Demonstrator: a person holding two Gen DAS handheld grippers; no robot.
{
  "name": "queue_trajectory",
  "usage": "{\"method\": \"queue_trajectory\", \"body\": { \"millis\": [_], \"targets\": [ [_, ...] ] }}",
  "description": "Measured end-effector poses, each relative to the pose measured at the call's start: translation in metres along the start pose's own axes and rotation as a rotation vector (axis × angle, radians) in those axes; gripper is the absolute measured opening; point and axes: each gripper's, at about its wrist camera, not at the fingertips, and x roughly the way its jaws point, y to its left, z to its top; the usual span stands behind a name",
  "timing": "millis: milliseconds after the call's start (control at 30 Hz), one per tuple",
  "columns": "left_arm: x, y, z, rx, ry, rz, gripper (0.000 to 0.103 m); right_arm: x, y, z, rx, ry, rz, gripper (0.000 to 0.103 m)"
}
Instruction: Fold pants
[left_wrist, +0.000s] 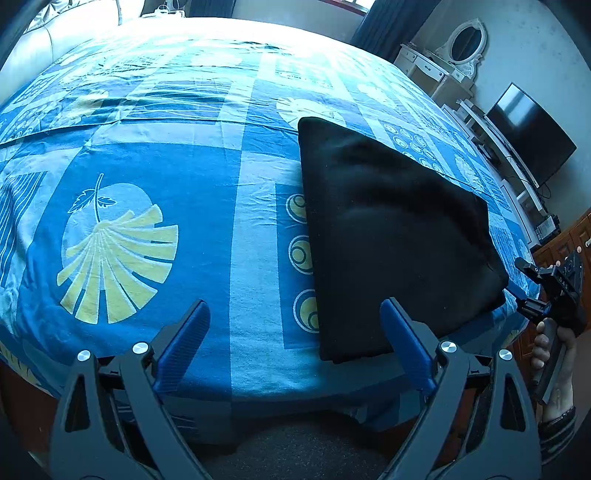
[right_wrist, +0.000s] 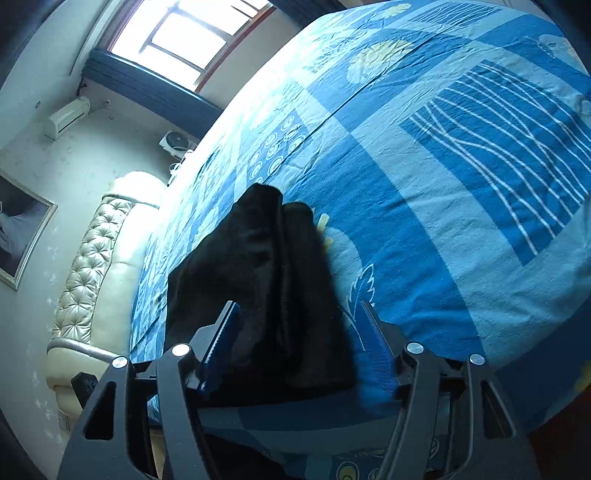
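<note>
Pants, black, folded: item at near edge of bed

Pants (left_wrist: 391, 236): one dark garment, lying as a compact multi-layer rectangle on the blue patterned bedsheet (left_wrist: 155, 155), close to the near edge of the bed. Stacked layer edges show in the right wrist view (right_wrist: 273, 280). Judged: folding is largely finished, and the bundle rests flat so it holds shape unaided.

Left gripper (left_wrist: 295, 332): jaws spread wide, empty. Hovers low over the bed edge, the right-hand finger just at the bundle's near corner; contact cannot be told. Points across the bed towards the far side.

Right gripper (right_wrist: 299, 339): jaws apart, straddling the near end of the pants, not visibly clamping. In the left wrist view it (left_wrist: 532, 288) sits at the bundle's far corner, handle held upright in the right hand (left_wrist: 554, 350).

Also present: padded headboard (right_wrist: 92, 266), television (left_wrist: 532, 133), dressing table with mirror (left_wrist: 443, 62).
</note>
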Motion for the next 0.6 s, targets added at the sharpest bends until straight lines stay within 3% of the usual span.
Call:
{"method": "queue_trajectory", "body": {
  "millis": [133,467,600],
  "targets": [
    [0.003,0.004,0.002,-0.031,0.018,-0.053,0.093,0.006,-0.014,-0.002,0.059,0.018,0.049,0.066],
    [0.053,0.007,0.006,-0.134,0.166,-0.299,0.093,0.041,-0.005,-0.010,0.028,0.119,0.112,0.074],
    [0.070,0.002,0.009,-0.166,0.186,-0.368,0.093,0.050,0.003,-0.013,0.003,0.136,0.121,0.077]
  ]
}}
